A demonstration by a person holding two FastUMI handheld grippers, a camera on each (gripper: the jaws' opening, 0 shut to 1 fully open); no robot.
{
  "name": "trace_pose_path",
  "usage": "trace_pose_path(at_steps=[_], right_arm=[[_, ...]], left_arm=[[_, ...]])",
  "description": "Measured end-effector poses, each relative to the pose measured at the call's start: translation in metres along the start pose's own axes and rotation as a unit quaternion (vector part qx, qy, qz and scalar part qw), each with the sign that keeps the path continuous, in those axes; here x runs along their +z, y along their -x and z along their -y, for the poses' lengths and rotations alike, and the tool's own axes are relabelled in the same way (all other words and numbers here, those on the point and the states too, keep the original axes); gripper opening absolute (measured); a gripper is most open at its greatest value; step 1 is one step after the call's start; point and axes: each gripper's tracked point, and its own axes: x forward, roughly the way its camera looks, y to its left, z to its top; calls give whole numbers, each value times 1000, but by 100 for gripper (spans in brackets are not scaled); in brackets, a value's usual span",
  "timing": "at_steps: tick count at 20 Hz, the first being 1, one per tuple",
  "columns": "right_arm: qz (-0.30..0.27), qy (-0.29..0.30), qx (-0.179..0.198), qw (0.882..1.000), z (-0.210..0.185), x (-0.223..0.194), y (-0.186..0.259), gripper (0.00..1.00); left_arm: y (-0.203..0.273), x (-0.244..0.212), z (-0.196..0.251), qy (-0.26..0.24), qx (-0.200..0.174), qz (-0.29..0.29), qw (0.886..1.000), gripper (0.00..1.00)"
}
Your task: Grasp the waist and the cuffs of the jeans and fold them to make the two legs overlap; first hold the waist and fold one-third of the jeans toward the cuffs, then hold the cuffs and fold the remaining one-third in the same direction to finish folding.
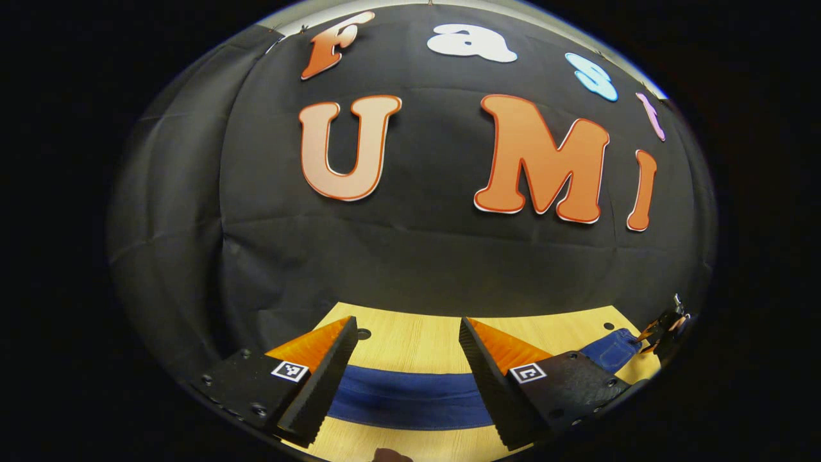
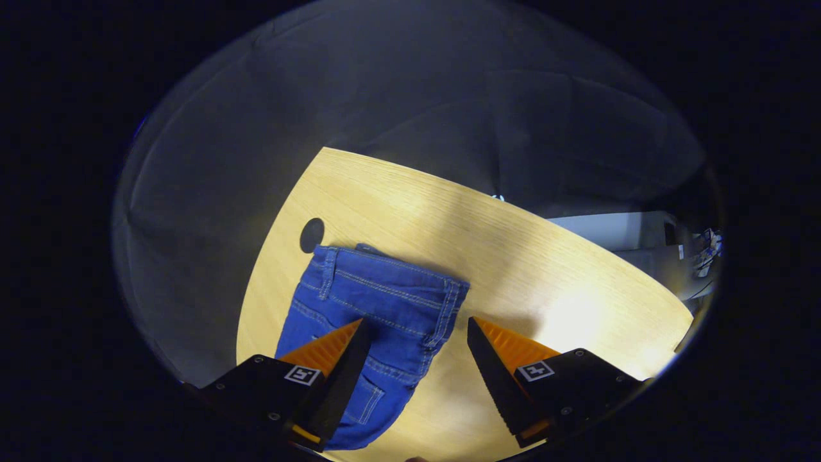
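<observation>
Jeans [image 2: 378,308] flat on pale wooden table [image 2: 545,269], black-draped booth, both jaws apart, empty.

jeans [image 2: 378,301]: blue denim cloth, stitched seams | table [image 2: 513,256]: pale wood, smooth, a bit shiny | fingers [image 2: 500,366]: black ribbed pads, orange plastic

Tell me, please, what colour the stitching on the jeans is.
Light, pale thread on blue denim jeans, clearest in the right gripper view.
</observation>
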Motion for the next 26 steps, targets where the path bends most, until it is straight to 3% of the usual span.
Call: trace_pose_path(at_steps=[3, 6, 7, 8, 9, 11, 12, 15, 19, 22, 23, 24, 26], right_arm=[[8, 5, 4, 1000, -4, 8, -7, 96], [3, 39, -23, 999, 0, 7, -10, 92], [3, 53, -38, 998, 1, 7, -14, 86], [8, 72, -47, 996, 0, 7, -14, 73], [8, 89, -43, 995, -3, 3, -19, 74], [16, 101, -37, 994, -9, 2, -22, 42], [10, 106, -23, 994, -10, 0, -17, 46], [4, 98, -14, 995, -5, -6, -13, 22], [34, 88, 9, 996, -11, 4, 14, 21], [83, 120, 34, 989, -26, 7, 53, 20], [96, 126, 38, 987, -32, 6, 66, 14], [103, 132, 52, 985, -43, 2, 78, 20], [132, 131, 76, 980, -67, -3, 109, 19]], left_arm=[[14, -2, 11, -11, 4, -3, 1000, 98], [27, -4, 19, -18, 7, -8, 1000, 96], [30, -5, 21, -19, 9, -9, 1000, 96], [34, -6, 23, -19, 9, -10, 1000, 96], [37, -8, 26, -20, 10, -13, 1000, 98], [43, -13, 27, -21, 13, -19, 1000, 98], [47, -14, 28, -21, 14, -21, 999, 98], [53, -18, 30, -26, 14, -26, 999, 98], [56, -16, 36, -18, -2, -15, 1000, 98], [51, -15, 36, -14, -20, -12, 1000, 98], [47, -15, 35, -12, -27, -13, 999, 97], [46, -15, 32, -11, -34, -11, 999, 98], [44, -12, 23, -9, -44, -7, 999, 97]])
